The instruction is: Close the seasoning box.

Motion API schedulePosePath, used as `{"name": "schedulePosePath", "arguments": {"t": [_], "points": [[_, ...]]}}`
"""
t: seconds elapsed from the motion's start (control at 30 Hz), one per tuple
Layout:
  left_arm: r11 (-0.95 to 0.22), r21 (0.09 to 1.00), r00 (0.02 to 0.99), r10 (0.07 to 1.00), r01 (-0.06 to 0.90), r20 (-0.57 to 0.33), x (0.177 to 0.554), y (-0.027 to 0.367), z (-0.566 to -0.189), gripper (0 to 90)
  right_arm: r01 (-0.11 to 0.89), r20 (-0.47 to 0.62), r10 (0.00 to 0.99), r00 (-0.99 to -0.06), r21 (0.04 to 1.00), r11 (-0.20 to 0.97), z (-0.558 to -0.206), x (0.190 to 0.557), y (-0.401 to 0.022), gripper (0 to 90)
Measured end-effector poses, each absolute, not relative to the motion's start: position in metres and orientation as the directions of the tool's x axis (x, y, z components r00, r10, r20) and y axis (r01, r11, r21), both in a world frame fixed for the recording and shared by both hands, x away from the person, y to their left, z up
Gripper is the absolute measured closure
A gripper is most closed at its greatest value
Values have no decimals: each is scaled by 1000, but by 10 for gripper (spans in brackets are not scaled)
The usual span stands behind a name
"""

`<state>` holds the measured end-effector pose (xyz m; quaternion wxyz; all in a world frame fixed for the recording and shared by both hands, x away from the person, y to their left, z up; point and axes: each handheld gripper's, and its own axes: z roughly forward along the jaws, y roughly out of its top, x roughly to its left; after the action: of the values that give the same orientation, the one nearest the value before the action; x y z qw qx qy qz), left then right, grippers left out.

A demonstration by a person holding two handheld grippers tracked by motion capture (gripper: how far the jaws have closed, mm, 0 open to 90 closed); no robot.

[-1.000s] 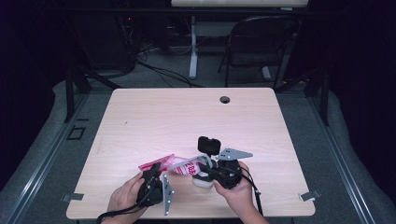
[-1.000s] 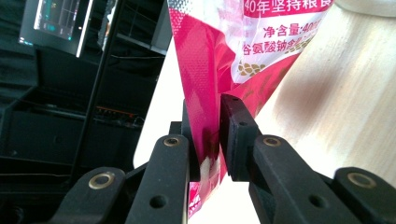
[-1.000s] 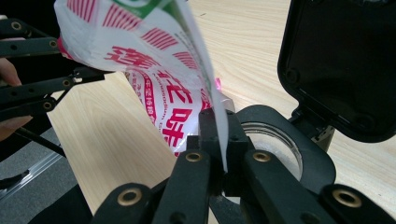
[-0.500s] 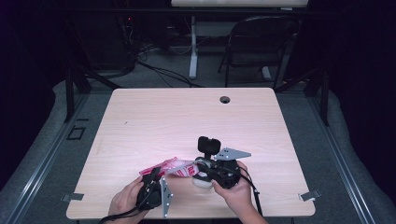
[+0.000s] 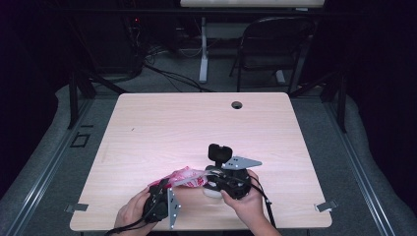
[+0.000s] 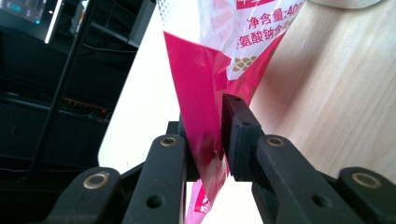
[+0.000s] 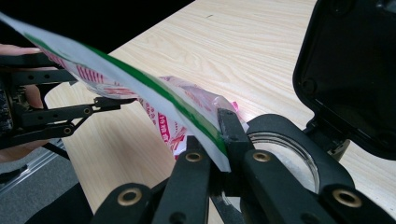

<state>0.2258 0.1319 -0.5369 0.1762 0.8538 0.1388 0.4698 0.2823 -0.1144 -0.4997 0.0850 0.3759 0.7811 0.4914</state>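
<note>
A pink-and-white plastic bag (image 5: pixel 186 177) with printed text hangs between my two grippers near the table's front edge. My left gripper (image 5: pixel 163 188) is shut on the bag's magenta corner (image 6: pixel 205 140), with both jaws pressed against the film. My right gripper (image 5: pixel 210 178) is shut on the bag's white, green-striped edge (image 7: pixel 205 135). Just under and behind the right gripper stands a round clear jar (image 7: pixel 286 148) with its black hinged lid (image 7: pixel 355 70) raised; in the high view the jar (image 5: pixel 212 191) looks white and the lid (image 5: pixel 220 152) stands above it.
The light wooden table (image 5: pixel 196 128) has a cable hole (image 5: pixel 237 104) near its far edge. A folding chair (image 5: pixel 275 44) and a desk leg with cables stand on the floor beyond. My left gripper (image 7: pixel 105 106) shows at the left of the right gripper view.
The bag has bunched up and risen slightly between the grippers. Both hands stay almost where they were.
</note>
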Motion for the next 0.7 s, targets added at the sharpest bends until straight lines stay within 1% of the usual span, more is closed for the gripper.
{"name": "schedulePosePath", "arguments": {"t": [0.1, 0.17, 0.23, 0.37, 0.47, 0.5, 0.53, 0.57, 0.7], "points": [[-889, 451, 539, 417, 76, 732, 226, 134, -537, 777, 497, 225, 669, -709, 832, 247, -499, 282, -113, 900], [-872, 484, 554, 442, 80, 706, 227, 135, -538, 772, 495, 224, 668, -709, 834, 245, -499, 281, -112, 900], [-866, 493, 563, 449, 83, 694, 227, 136, -537, 753, 492, 219, 667, -712, 834, 251, -498, 281, -111, 900], [-812, 573, 621, 507, 110, 598, 229, 141, -533, 698, 488, 217, 660, -719, 834, 258, -498, 281, -110, 900], [-787, 605, 642, 525, 117, 559, 230, 144, -529, 635, 484, 215, 658, -722, 836, 259, -497, 280, -109, 900], [-787, 605, 642, 525, 117, 559, 230, 144, -529, 613, 484, 215, 658, -722, 836, 259, -497, 280, -109, 900], [-772, 625, 654, 533, 115, 538, 231, 145, -528, 613, 485, 215, 657, -722, 835, 260, -497, 280, -109, 900], [-759, 641, 667, 538, 117, 516, 230, 145, -527, 562, 483, 212, 657, -724, 835, 263, -497, 280, -108, 900], [-752, 649, 682, 537, 120, 496, 231, 144, -526, 540, 476, 200, 654, -729, 835, 276, -497, 279, -107, 900]]}}
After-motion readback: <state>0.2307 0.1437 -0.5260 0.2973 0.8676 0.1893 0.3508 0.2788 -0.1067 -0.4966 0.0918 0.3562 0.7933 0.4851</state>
